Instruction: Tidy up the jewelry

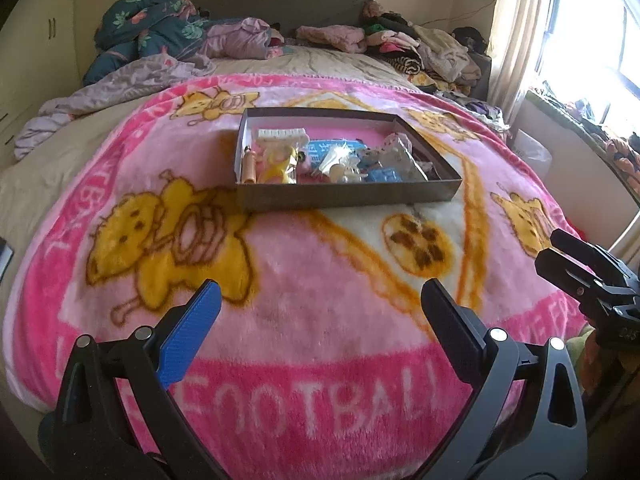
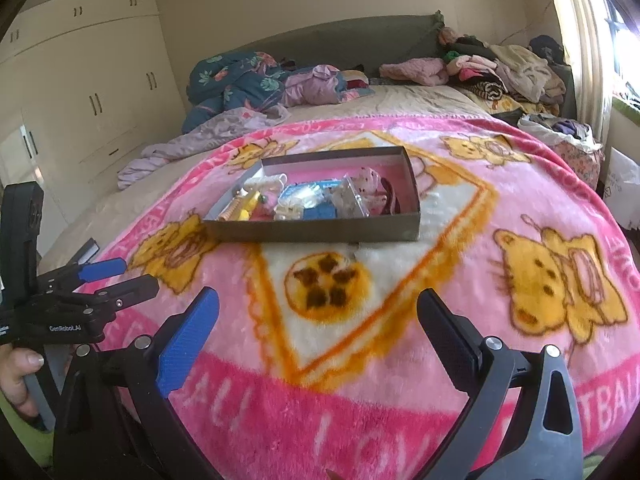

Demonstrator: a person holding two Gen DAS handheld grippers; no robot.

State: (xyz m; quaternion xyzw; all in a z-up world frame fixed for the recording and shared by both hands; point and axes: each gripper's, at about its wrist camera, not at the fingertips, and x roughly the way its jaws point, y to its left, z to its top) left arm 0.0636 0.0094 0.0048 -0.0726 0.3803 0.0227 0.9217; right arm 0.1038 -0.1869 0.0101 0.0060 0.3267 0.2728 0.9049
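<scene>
We are holding the left gripper (image 1: 320,296) and the right gripper (image 2: 318,304) low over the pink blanket (image 1: 320,320), both with fingers spread wide and gripping nothing. The shallow brown box (image 1: 344,196) is sitting ahead of us on the blanket, well apart from both, its jewelry packets (image 1: 340,160) lying jumbled inside.

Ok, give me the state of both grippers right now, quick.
Left gripper: open, holding nothing, above the pink blanket.
Right gripper: open, holding nothing, short of the jewelry box.
</scene>
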